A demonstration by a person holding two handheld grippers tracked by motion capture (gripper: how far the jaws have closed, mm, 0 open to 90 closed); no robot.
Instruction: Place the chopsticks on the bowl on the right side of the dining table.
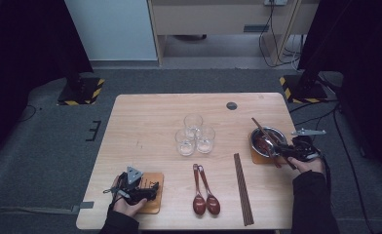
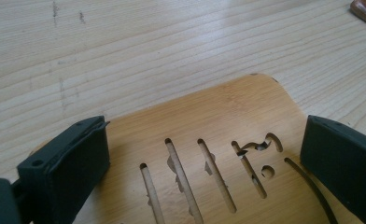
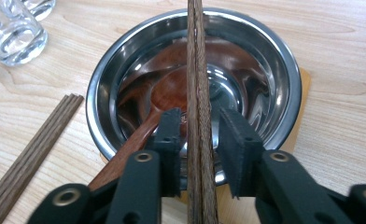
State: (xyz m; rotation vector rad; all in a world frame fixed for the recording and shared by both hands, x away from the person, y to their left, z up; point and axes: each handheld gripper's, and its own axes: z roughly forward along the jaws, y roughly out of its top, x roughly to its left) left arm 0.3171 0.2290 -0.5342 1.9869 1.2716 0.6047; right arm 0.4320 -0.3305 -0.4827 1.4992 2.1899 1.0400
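Right gripper [image 3: 197, 133] has its jaws narrowly parted with a pair of chopsticks [image 3: 199, 70] between them, a small gap showing at the right pad; the sticks lie across a steel bowl [image 3: 274, 60] that sits on a wooden coaster [image 3: 305, 84] and holds a reddish spoon [image 3: 165, 95]; left gripper [image 2: 204, 158] stands wide over another slotted coaster [image 2: 218, 116] on the table [image 2: 148, 51]; three glasses [image 1: 195, 134] stand mid-table.

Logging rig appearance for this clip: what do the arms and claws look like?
Both forearms wear dark sleeves. The left claw is black with a grey three-cornered plate on top. Its fingers are blocky, matte and dark. The right claw has black bolted linkage arms and ribbed pads.
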